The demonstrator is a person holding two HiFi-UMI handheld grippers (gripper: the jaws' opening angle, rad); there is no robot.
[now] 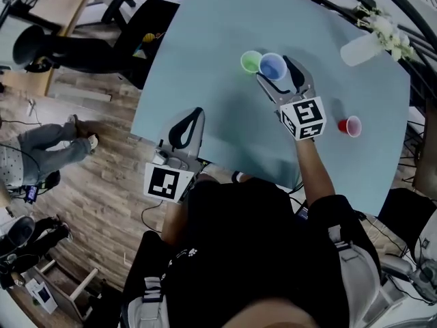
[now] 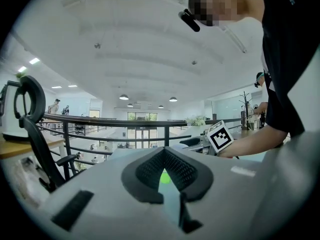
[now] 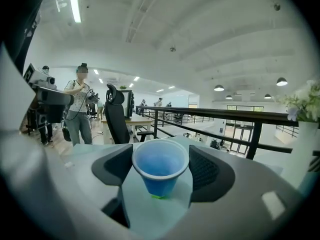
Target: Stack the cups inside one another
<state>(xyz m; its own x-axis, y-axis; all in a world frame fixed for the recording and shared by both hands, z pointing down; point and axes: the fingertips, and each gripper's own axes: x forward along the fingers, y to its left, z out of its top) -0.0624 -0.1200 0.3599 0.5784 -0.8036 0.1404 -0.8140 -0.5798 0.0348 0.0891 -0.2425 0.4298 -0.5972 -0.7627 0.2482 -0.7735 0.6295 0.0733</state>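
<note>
**R gripper** [image 1: 276, 74]: jaws mid-width, pads on both sides of blue cup [image 3: 160, 166]; cup upright, reads as held.
**Green cup** [image 1: 250, 61]: upright on table [image 1: 225, 135], just left of blue.
**Red cup** [image 1: 349, 126]: near right, well apart.
**L gripper** [image 1: 194, 115]: jaws together, empty, at near-left table edge.
**Next, prob.:** blue goes left, then down into green.

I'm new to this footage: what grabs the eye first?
The right gripper clamps a blue cup beside a green cup on the far side of the pale blue table. A red cup stands alone at the right, and the left gripper is shut by the near edge.
</note>
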